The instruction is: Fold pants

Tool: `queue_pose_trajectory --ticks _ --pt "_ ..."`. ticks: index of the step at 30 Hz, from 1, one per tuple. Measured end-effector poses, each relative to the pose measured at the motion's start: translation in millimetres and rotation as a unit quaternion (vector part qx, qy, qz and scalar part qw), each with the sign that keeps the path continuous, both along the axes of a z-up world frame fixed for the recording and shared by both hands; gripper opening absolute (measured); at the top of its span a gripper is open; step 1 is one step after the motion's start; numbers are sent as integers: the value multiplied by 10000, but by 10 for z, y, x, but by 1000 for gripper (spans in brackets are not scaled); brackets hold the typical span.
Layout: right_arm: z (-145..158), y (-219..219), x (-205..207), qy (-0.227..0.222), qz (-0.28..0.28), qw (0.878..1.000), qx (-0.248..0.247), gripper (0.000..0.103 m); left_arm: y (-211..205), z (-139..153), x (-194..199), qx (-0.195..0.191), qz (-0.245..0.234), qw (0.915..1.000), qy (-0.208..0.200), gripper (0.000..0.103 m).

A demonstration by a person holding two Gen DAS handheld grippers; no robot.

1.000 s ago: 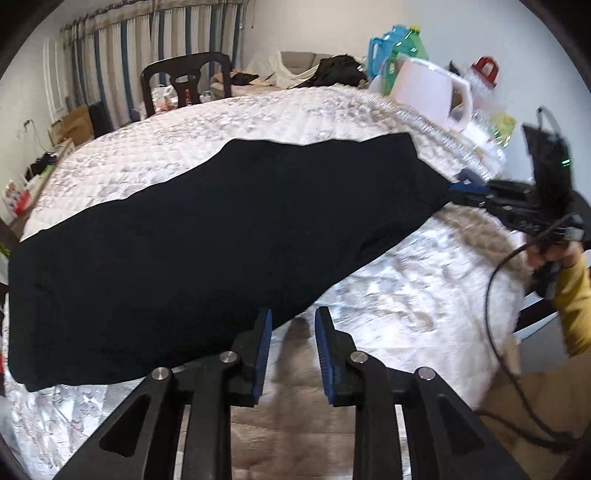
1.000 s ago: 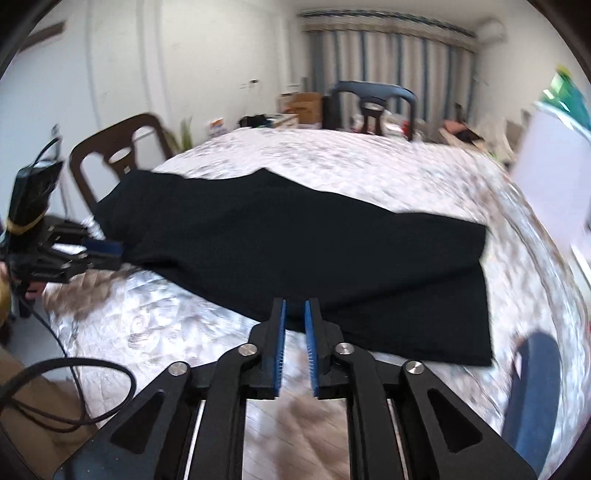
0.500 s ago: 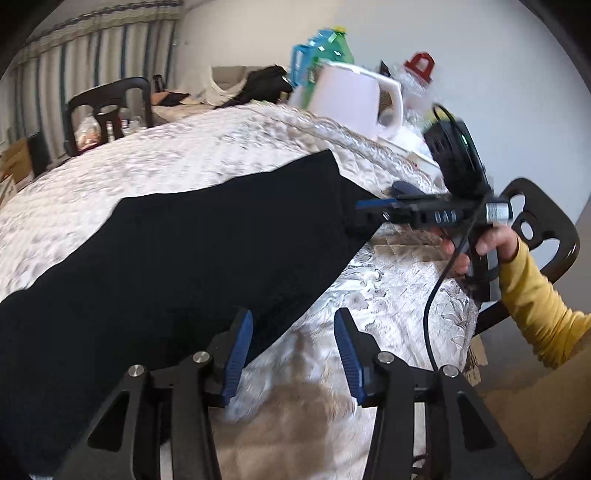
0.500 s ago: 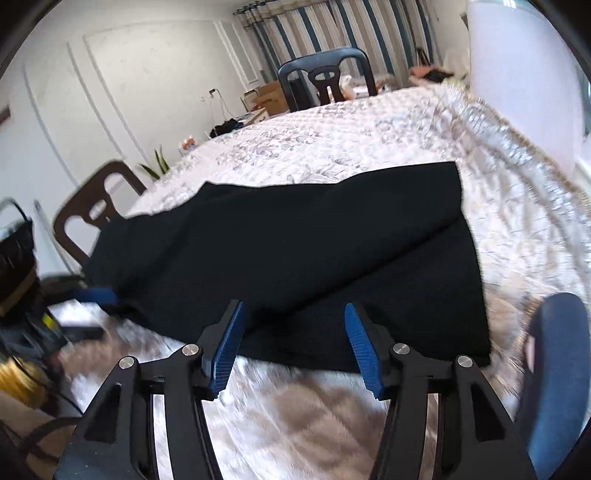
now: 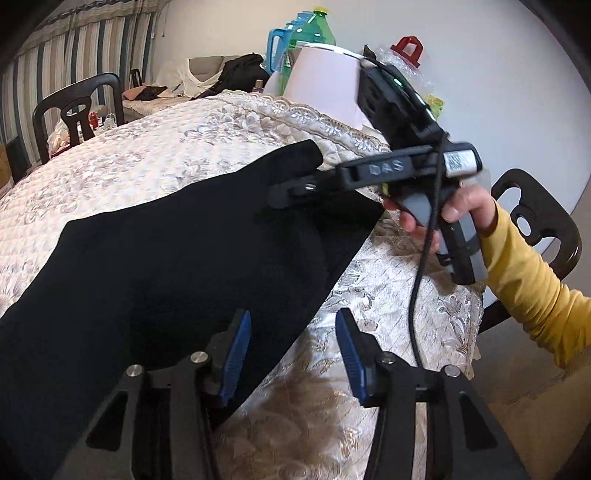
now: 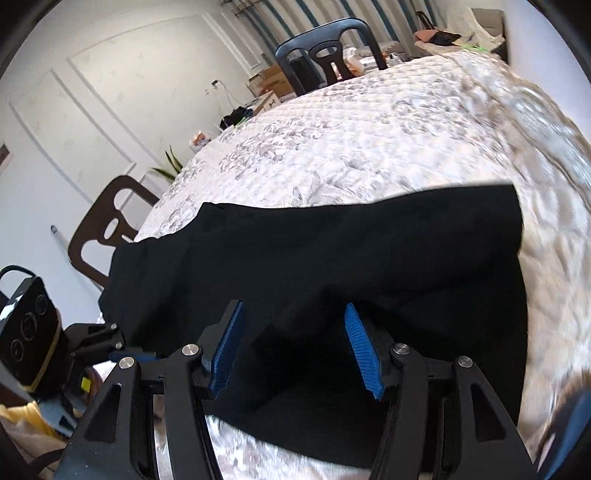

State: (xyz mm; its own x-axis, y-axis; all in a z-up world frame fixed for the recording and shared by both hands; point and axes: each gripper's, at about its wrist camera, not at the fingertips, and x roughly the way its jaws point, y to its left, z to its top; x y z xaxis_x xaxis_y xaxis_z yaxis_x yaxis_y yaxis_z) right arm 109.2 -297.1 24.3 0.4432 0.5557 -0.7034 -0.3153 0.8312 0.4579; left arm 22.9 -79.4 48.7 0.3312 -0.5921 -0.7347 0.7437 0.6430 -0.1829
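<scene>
left wrist view shows the black pants [image 5: 166, 266] lying flat and lengthwise on the table [image 5: 184, 155], which is covered by a pale quilted floral cloth; one end reaches the table's near edge by the person's hand [image 5: 461, 210]. the left tongs [image 5: 293, 354] stand apart with nothing pinched between the blue pads: one pad hangs over the pants' near edge, the other over bare cloth, and whether either touches the fabric cannot be told. these jaws have just been opening, and were much closer together a second ago. the right tongs [image 6: 295, 347] also stand wide apart above the dark fabric, gripping nothing; they too have just been opening from a near-closed gap. in the left wrist view the right tongs' tips sit at the pants' far end, contact unclear, where a second ago they were just off the corner. both views have swung since then, so the pants now fill more of each frame. beyond the pants stand a white jug [image 5: 325, 81], a green bottle [image 5: 314, 26] and a dark chair [image 5: 77, 110]. a yellow sleeve [image 5: 532, 280] covers the arm.
</scene>
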Motion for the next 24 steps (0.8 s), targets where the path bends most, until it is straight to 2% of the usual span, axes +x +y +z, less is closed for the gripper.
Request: queue_pose_trajectory --ticks 6,9,13,16,19,22,24 --pt "55 188 192 -103 307 9995 32 57 -83 -6 36 94 -63 9999 -36 53" --pt "1 271 324 46 483 9988 94 57 -99 -48 75 184 -30 9998 94 53" --pt "-36 299 458 181 415 9986 288 57 -81 -95 141 268 161 9993 202 53" --pt "87 272 404 -47 523 9981 314 57 -42 -126 201 308 352 9987 220 53" --pt "192 148 334 -294 377 9986 231 57 -9 -138 233 243 405 9985 281 53" --pt "226 -8 274 -405 51 9992 23 57 22 -148 260 199 516 9980 298 53" --pt "224 -108 245 -419 -84 9991 61 57 51 -148 287 107 590 9974 396 53"
